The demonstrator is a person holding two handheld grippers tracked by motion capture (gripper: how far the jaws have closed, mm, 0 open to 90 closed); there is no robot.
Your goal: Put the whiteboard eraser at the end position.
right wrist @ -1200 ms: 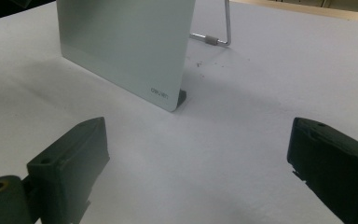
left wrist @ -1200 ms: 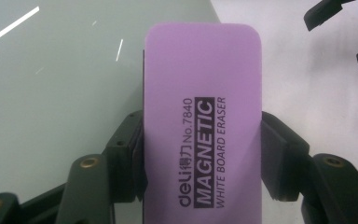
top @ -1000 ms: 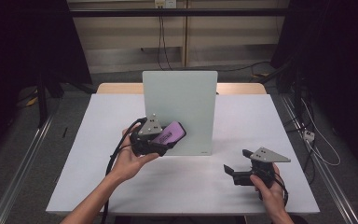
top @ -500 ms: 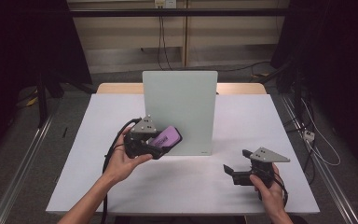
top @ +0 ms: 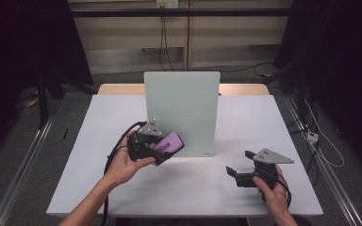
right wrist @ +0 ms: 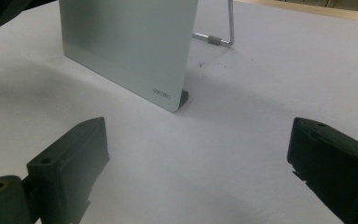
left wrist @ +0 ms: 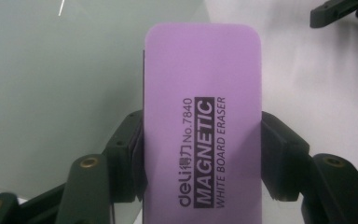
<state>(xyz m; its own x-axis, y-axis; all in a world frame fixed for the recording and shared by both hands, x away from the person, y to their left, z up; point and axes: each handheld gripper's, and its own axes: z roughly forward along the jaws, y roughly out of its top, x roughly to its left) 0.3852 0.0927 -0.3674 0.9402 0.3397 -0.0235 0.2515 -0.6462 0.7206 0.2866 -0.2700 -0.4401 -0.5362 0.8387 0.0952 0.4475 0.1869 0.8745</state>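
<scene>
A purple whiteboard eraser (top: 170,141) with black print (left wrist: 203,116) sits between the jaws of my left gripper (top: 164,149), which is shut on its two long sides (left wrist: 203,156). The eraser is held just above the table, close in front of the lower left part of an upright pale green-grey board (top: 184,106); I cannot tell whether they touch. My right gripper (top: 239,163) rests low at the table's right front, open, with bare table between its jaws (right wrist: 200,163). It faces the board's lower corner (right wrist: 126,46).
The board leans on a thin metal stand (right wrist: 223,32) behind it. The white table (top: 264,122) ends at a wooden strip at the back. Cables trail from both grippers and across the floor on the right (top: 320,141).
</scene>
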